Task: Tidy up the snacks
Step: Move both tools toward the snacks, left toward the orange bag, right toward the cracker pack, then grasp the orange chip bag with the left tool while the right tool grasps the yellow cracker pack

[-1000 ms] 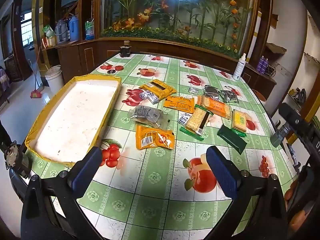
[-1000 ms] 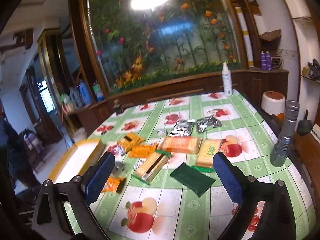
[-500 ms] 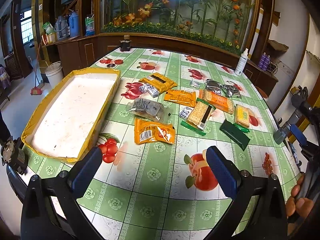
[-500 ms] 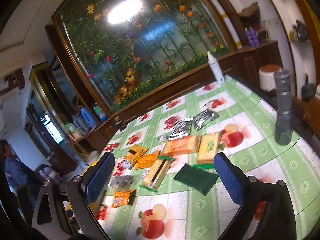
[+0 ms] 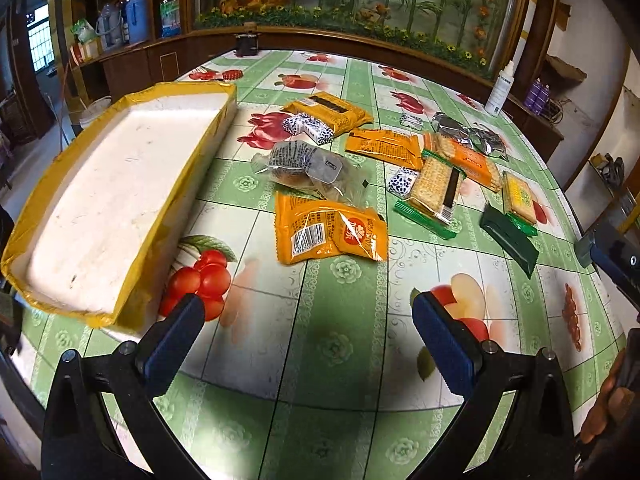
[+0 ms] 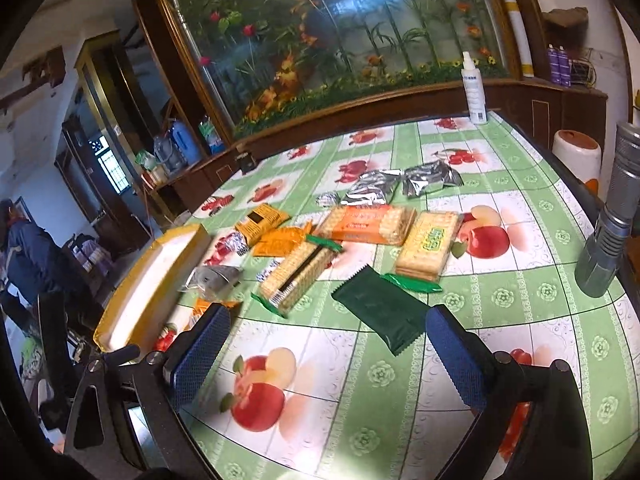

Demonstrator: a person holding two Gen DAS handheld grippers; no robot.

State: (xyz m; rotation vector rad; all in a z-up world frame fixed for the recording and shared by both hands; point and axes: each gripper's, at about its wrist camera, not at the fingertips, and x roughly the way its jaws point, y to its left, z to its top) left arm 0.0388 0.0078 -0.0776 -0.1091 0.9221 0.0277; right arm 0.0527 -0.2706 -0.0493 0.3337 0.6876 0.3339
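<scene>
1. We hold the left gripper [image 5: 308, 328] above the table [image 5: 340, 360], jaws spread wide, nothing between them.
2. The right gripper [image 6: 328, 344] is likewise released and empty.
3. Snacks lie scattered mid-table: an orange packet [image 5: 330, 232] nearest the left gripper, a dark green packet [image 6: 380, 314] nearest the right.
4. The yellow-edged tray [image 5: 176, 196] sits left of the snacks.

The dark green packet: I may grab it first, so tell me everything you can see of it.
The dark green packet is a flat, matte, oblong wrapper with zigzag-cut ends and no print that shows. It lies flat and unopened on the tablecloth, set diagonally, nearest the open right hand-held gripper, which does not touch it. One end lies against the green end of the yellow cracker pack. In the left view it sits far right.
</scene>
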